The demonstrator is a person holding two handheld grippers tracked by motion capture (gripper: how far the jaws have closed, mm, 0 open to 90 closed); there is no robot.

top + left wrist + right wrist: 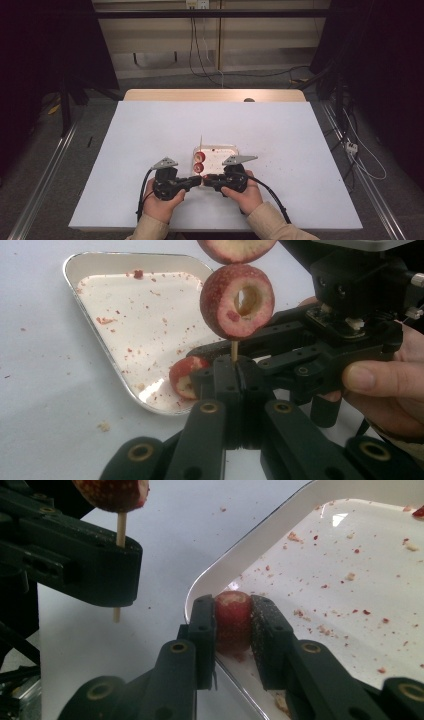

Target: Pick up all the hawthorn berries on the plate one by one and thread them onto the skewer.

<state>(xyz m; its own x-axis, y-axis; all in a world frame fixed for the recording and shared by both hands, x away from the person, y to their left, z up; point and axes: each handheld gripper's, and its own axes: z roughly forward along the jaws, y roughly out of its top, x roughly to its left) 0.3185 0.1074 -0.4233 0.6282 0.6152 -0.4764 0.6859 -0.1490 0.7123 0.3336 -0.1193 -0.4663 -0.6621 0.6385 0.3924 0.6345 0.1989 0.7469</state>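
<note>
A thin wooden skewer stands upright with my left gripper shut on its lower end. Two cored red fruits are threaded on it, a ring-shaped one below another. In the high view the skewered fruits hang over the near left corner of the white tray. My right gripper is shut on a third red fruit piece just inside the tray's rim. The left gripper's jaw and the skewer show close beside it.
The tray floor is strewn with red crumbs and juice spots, and a few crumbs lie on the white table around it. A person's hand holds the right gripper close to the left one near the table's front edge.
</note>
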